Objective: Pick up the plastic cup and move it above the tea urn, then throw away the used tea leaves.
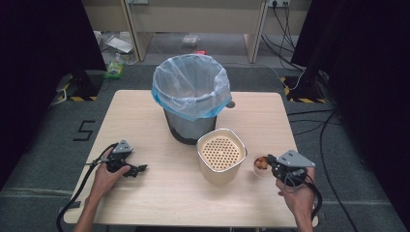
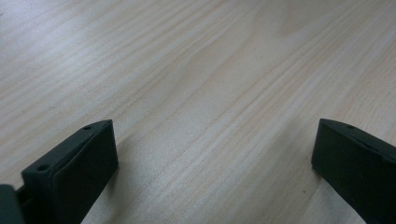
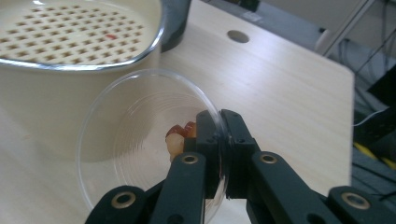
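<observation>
My right gripper is shut on the rim of a clear plastic cup, one jaw inside and one outside. Red and pale food scraps lie in the cup. In the high view the right gripper holds the cup just right of a cream container with a perforated insert. A black bin lined with a pale blue bag stands behind that container. My left gripper rests open on the table at the left, with bare wood between its fingers.
The wooden table has a round cable hole near its far right side. Beyond the table's far edge are cables, black stands and boxes on the floor.
</observation>
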`<action>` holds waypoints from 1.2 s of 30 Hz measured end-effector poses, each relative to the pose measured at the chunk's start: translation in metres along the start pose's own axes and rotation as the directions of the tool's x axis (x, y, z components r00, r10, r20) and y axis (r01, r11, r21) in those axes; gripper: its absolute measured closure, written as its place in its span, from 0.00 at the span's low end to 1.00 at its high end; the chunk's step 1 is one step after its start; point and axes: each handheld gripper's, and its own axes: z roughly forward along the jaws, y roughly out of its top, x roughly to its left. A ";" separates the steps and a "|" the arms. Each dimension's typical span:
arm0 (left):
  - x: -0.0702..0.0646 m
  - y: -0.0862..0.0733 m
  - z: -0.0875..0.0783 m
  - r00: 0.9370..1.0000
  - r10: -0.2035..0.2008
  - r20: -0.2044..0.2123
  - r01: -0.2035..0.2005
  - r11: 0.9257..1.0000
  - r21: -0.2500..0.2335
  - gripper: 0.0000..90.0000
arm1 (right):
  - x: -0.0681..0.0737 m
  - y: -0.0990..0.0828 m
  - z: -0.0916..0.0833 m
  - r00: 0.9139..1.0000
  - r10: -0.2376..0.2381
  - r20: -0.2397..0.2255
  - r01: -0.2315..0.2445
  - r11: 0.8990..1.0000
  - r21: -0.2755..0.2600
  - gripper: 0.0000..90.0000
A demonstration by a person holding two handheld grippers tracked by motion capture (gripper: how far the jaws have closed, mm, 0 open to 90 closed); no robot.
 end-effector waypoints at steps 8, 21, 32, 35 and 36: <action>0.000 0.000 0.000 1.000 0.000 -0.001 0.000 1.000 0.000 0.00 | -0.016 0.012 0.010 0.998 -0.010 0.056 0.011 1.000 -0.029 0.97; 0.000 0.000 0.000 1.000 0.000 -0.001 0.000 1.000 0.000 0.00 | -0.023 0.050 0.008 0.994 -0.032 0.108 0.046 0.991 -0.128 0.97; 0.000 0.000 0.000 1.000 0.000 -0.002 0.000 1.000 0.001 0.00 | -0.007 0.095 0.022 0.971 -0.185 0.155 0.212 0.960 -0.184 0.97; 0.000 0.000 0.000 1.000 0.000 -0.002 0.000 1.000 0.001 0.00 | 0.008 0.106 0.031 0.948 -0.264 0.181 0.297 0.934 -0.196 0.97; 0.000 0.000 0.000 1.000 0.000 -0.002 0.000 1.000 0.001 0.00 | 0.012 0.107 0.033 0.943 -0.274 0.186 0.310 0.929 -0.201 0.97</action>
